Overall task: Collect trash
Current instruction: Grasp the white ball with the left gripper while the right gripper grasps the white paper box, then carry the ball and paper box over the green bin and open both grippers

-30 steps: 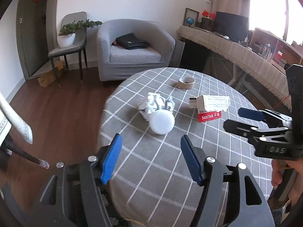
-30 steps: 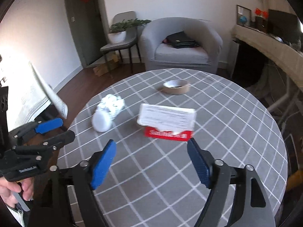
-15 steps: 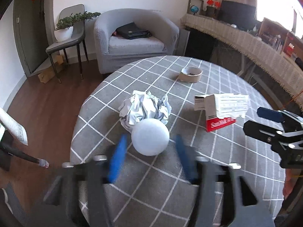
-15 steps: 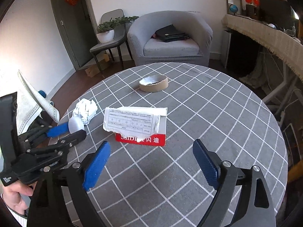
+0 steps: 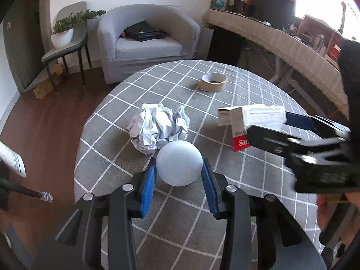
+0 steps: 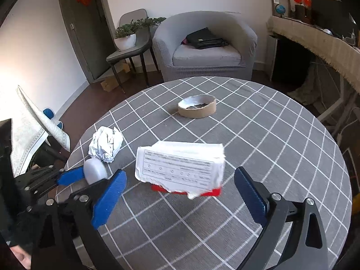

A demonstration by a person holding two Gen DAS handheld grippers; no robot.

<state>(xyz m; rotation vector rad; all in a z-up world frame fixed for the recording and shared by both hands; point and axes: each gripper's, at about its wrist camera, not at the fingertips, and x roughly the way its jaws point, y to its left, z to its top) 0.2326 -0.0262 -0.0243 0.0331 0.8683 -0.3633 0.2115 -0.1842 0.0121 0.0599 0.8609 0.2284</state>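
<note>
Grey checked cloth covers the round table (image 5: 258, 85), where the left gripper (image 5: 178, 181) clasps a smooth white ball (image 5: 178, 163) beside crumpled paper (image 5: 158, 127), while the right gripper (image 6: 180, 192) gapes around a torn red-and-white carton (image 6: 180, 167).

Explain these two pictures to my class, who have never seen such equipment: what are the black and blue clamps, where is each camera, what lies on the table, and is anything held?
There is no robot here. A person holds a hand-operated two-finger clamp in each hand, and each clamp carries a wide-angle camera looking along its blue fingers. One picture comes from the left gripper, the other from the right gripper.

On the round checked table lie a white ball, crumpled paper, a torn red and white box and a cardboard tape ring.

The left gripper's pads sit against both sides of the ball, gripping it on the table. The right gripper is open and holds nothing, with the box between its fingers.
</note>
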